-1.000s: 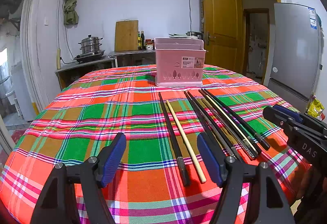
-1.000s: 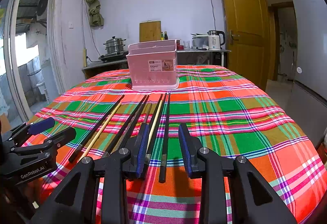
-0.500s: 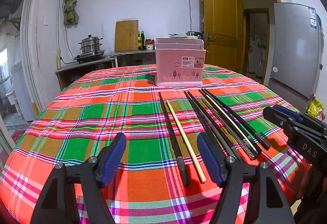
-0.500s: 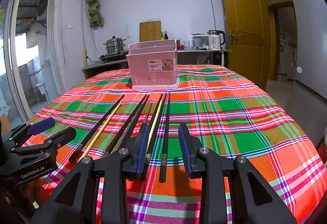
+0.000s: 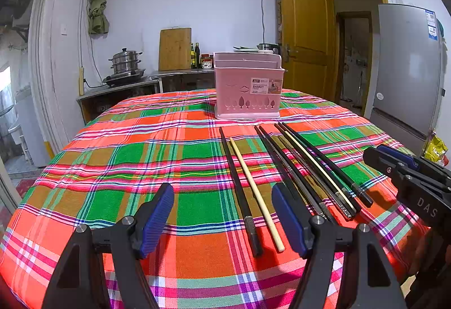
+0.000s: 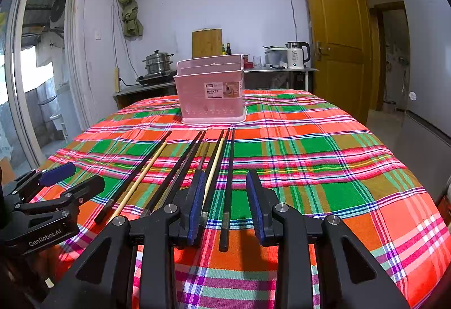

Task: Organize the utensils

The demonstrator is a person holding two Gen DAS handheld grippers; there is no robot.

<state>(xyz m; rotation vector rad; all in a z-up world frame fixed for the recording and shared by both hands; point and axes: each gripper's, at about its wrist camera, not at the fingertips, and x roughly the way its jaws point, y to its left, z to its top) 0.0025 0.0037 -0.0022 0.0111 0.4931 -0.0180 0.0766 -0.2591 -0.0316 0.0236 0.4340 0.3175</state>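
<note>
Several chopsticks lie side by side on the plaid tablecloth, pointing at a pink utensil basket (image 5: 248, 86) at the far side; the basket also shows in the right wrist view (image 6: 210, 92). A black chopstick (image 5: 238, 187) and a pale wooden one (image 5: 255, 190) lie apart at the left; the rest are mostly black, with a pale one (image 5: 315, 165) among them. My left gripper (image 5: 222, 220) is open and empty above the near ends of the left pair. My right gripper (image 6: 227, 206) is open above the rightmost black chopstick (image 6: 227, 187).
The plaid cloth (image 5: 141, 156) covers a round table whose edge falls away near me. A counter with a steamer pot (image 5: 125, 62) and cutting board (image 5: 174, 49) stands behind. A fridge (image 5: 406, 69) and a wooden door (image 5: 301, 27) are at the right.
</note>
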